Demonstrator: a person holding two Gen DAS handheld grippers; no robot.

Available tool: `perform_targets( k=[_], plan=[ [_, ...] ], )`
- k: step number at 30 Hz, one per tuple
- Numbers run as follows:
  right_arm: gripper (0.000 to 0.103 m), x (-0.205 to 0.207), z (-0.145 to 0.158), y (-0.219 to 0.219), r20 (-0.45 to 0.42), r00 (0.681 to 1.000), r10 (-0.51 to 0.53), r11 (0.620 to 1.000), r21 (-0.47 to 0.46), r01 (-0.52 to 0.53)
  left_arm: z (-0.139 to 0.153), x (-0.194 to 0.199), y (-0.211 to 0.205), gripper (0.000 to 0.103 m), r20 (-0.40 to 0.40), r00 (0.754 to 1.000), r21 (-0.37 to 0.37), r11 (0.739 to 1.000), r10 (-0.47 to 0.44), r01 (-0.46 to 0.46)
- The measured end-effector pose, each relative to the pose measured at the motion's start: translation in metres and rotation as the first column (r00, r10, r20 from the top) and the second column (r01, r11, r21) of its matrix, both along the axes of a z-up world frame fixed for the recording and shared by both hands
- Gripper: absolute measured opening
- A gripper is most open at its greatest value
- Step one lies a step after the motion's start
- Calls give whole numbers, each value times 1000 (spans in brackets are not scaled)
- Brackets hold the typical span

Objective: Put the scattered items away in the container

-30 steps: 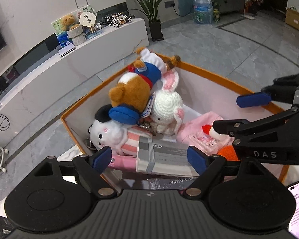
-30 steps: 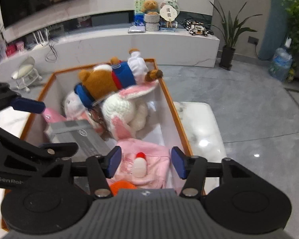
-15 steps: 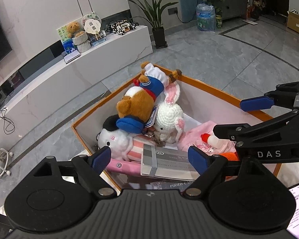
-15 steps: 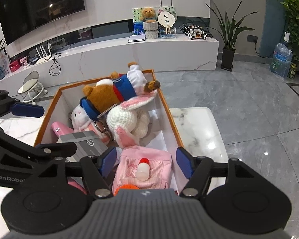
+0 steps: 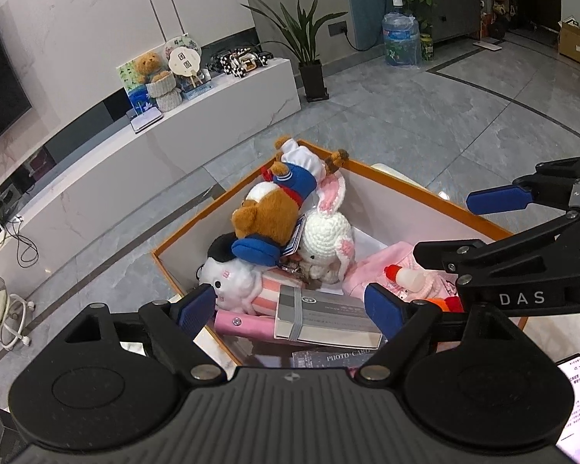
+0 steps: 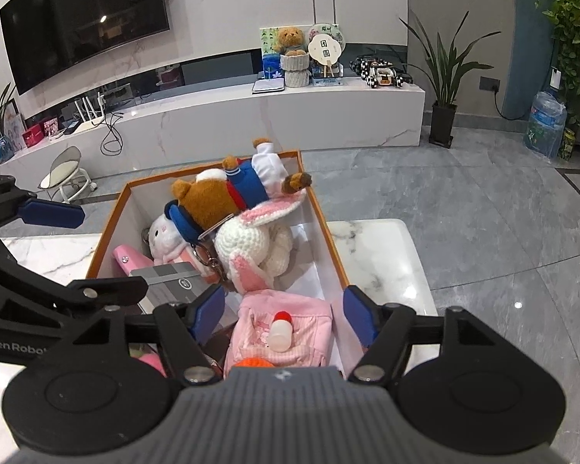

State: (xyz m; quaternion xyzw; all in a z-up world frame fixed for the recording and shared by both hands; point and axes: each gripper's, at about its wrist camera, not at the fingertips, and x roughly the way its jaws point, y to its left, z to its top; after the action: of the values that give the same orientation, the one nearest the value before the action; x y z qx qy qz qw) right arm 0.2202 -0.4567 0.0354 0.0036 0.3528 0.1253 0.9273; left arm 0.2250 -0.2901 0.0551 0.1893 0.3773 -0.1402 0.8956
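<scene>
An orange-rimmed white box (image 5: 390, 179) (image 6: 330, 239) on a marble table holds the items. Inside lie a brown bear in blue sailor clothes (image 5: 278, 208) (image 6: 228, 193), a white crochet bunny (image 5: 328, 236) (image 6: 251, 239), a white plush (image 5: 232, 274), a grey banded box (image 5: 321, 317) (image 6: 170, 280), a pink cloth (image 6: 286, 328) with a small red-capped bottle (image 6: 281, 332) (image 5: 406, 276). My left gripper (image 5: 290, 305) is open and empty above the box's near end. My right gripper (image 6: 284, 313) is open and empty above the pink cloth.
The marble table (image 6: 379, 255) stands on a grey tiled floor. A long white TV cabinet (image 6: 251, 116) runs behind, with a potted plant (image 6: 442, 89) and a water jug (image 6: 545, 123) to the right. A phone (image 5: 574, 398) lies at the lower right.
Both grippers have risen and drawn back from the box, staying open and empty. The items in the box have not moved.
</scene>
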Motion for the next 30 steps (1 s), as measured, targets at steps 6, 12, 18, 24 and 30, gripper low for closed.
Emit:
perform_targets(
  k=[6,12,18,24,30],
  plan=[
    [71,-7,9,-3,17,1000,-6,1000,3,6,9,-8,-3,100,17,1000,5,1000,-9,9],
    [73,-16,18,-5,33,999,-9,1000,6,8,16,-18,-5,100,32,999,6,1000,-19,19],
    [75,-28,26,-4,49,999,-5,1000,-1,5,24,-29,-4,100,44,998,7,999,-36,36],
    [75,-44,39,-3,87,996,-7,1000,-5,8,38,-40,-1,100,69,996,-8,999,-48,49],
    [75,-60,54,3,126,992,-7,1000,-16,9,51,-53,7,101,95,994,-33,998,-51,55]
  ],
)
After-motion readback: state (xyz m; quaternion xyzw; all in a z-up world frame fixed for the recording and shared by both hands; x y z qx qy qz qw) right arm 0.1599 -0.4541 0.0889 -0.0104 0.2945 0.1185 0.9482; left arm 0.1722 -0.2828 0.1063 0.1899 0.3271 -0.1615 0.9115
